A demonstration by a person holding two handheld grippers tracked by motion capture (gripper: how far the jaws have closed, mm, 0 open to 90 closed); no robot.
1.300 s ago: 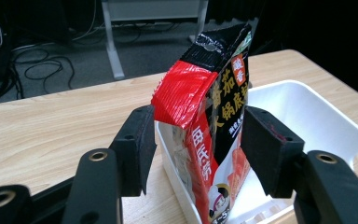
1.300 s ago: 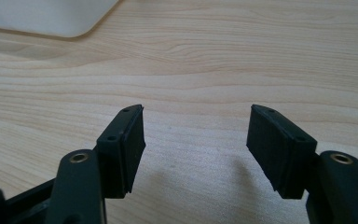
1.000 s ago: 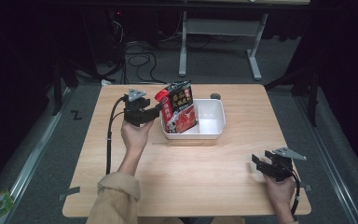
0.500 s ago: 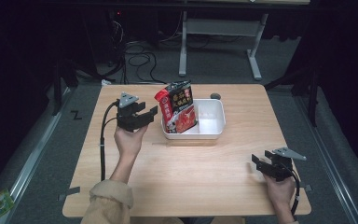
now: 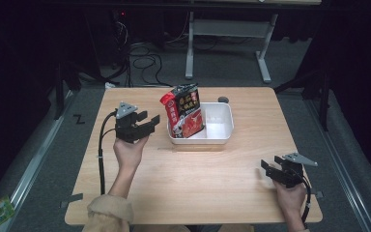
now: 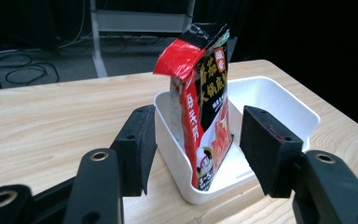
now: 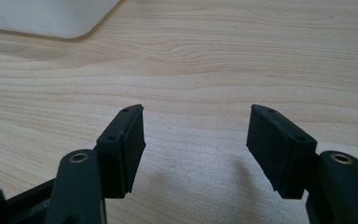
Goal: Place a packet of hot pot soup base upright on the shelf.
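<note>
My left gripper (image 5: 147, 121) hangs just left of the white tub (image 5: 222, 137), jaws spread, nothing between them. The red-and-black pouch (image 5: 186, 116) stands upright in the tub's left end, leaning on its wall. I see the table (image 5: 198, 179) bare in the middle. My right gripper (image 5: 270, 169) rests near the front right corner, released and empty.
</note>
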